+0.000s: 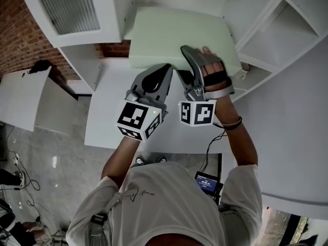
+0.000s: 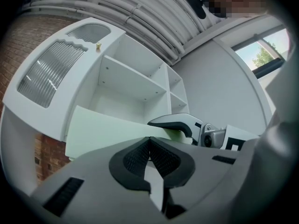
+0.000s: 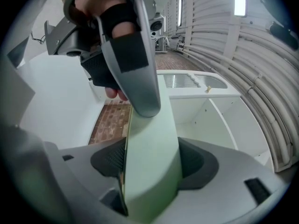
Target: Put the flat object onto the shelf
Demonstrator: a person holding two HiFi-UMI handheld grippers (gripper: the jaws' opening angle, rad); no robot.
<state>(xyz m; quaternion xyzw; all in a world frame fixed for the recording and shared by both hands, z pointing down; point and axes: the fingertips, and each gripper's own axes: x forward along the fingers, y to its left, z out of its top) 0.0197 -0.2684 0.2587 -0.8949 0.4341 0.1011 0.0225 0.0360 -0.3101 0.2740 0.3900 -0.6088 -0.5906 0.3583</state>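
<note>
I hold a pale green flat board point(image 1: 174, 35) up in front of the white shelf unit point(image 1: 287, 29). My right gripper point(image 1: 187, 53) lies over the board's near edge, shut on it. In the right gripper view the board point(image 3: 152, 162) fills the gap between the jaws. The left gripper point(image 1: 166, 68) reaches the same near edge further left. In its own view the pads point(image 2: 135, 157) meet around a thin pale strip, with the board point(image 2: 107, 132) running on beyond. The left gripper point(image 3: 140, 101) presses on the board in the right gripper view. Open shelf compartments point(image 2: 131, 78) stand behind the board.
A white cabinet door with a frosted ribbed panel point(image 1: 66, 6) stands open at the upper left. A white table point(image 1: 107, 117) sits below the grippers. Behind it is a brick wall point(image 1: 20, 29). Cables and gear lie on the floor point(image 1: 20, 178) at the left.
</note>
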